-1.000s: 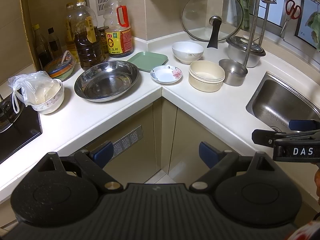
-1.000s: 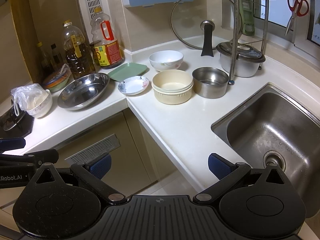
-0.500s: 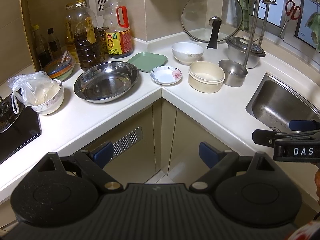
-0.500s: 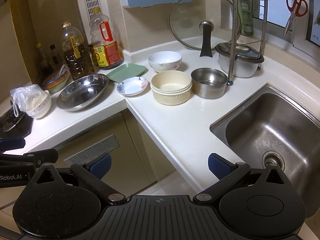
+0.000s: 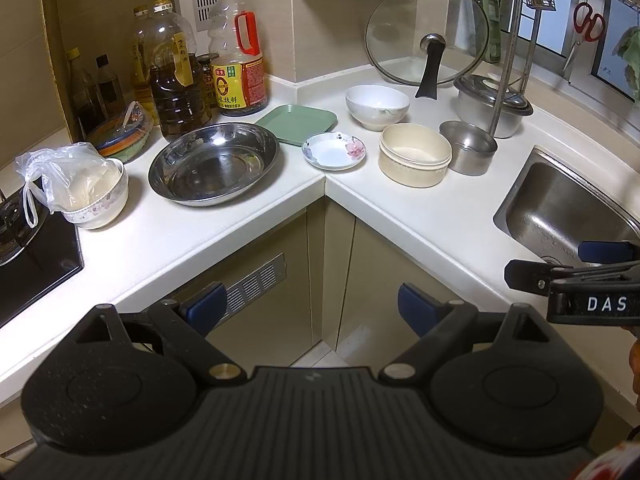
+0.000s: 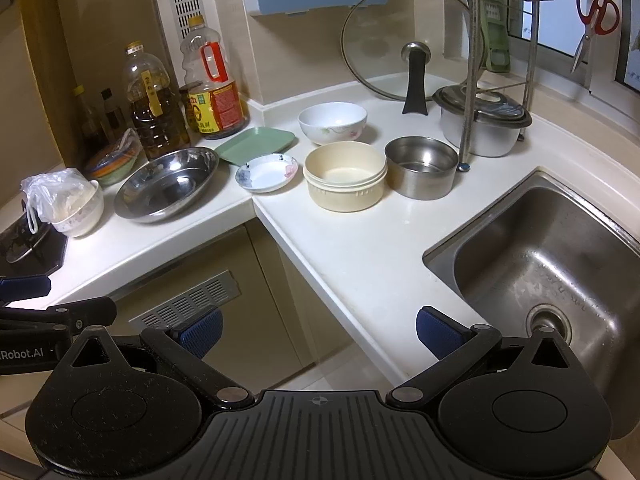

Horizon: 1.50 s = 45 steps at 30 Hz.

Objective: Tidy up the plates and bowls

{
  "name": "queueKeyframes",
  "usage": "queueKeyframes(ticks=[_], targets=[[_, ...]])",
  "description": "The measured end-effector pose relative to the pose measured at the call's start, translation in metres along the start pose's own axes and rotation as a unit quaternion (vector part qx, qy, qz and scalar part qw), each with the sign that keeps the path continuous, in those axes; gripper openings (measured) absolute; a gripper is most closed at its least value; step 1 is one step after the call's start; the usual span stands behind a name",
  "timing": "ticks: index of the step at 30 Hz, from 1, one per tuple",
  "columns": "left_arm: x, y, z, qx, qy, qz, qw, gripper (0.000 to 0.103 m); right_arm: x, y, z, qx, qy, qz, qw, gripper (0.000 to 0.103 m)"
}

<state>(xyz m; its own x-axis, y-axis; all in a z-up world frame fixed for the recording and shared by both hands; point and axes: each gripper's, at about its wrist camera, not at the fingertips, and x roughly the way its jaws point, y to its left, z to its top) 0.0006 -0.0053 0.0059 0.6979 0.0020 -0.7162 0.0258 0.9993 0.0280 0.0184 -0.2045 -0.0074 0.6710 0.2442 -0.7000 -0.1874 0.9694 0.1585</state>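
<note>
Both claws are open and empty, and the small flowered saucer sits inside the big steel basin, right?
Not quite. The flowered saucer sits on the countertop beside the steel basin, not inside it; the right wrist view shows this. Left claw and right claw are indeed open and empty.

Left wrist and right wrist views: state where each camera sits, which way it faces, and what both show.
Left wrist view: sits on the left gripper, held off the counter corner, facing the steel basin and green plate; its own open fingers show, plus the right gripper at the right edge.
Right wrist view: sits on the right gripper, further right, facing the cream bowl and sink; its open fingers show, plus the left gripper at the left edge.
Shared: the same dishes, including the flowered saucer.
</note>
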Motion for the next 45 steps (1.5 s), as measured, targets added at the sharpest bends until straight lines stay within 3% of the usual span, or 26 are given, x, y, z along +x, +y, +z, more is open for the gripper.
queueKeyframes(ticks=[32, 45], targets=[[0.001, 0.002, -0.001, -0.001, -0.001, 0.000, 1.0000, 0.092, 0.002, -0.003, 0.000, 0.000, -0.001, 0.000, 1.000, 0.103], [0.020, -0.006, 0.008, -0.024, 0.004, 0.013, 0.9996, 0.092, 0.019, -0.010, 0.003, -0.014, 0.011, 0.020, 1.000, 0.103]])
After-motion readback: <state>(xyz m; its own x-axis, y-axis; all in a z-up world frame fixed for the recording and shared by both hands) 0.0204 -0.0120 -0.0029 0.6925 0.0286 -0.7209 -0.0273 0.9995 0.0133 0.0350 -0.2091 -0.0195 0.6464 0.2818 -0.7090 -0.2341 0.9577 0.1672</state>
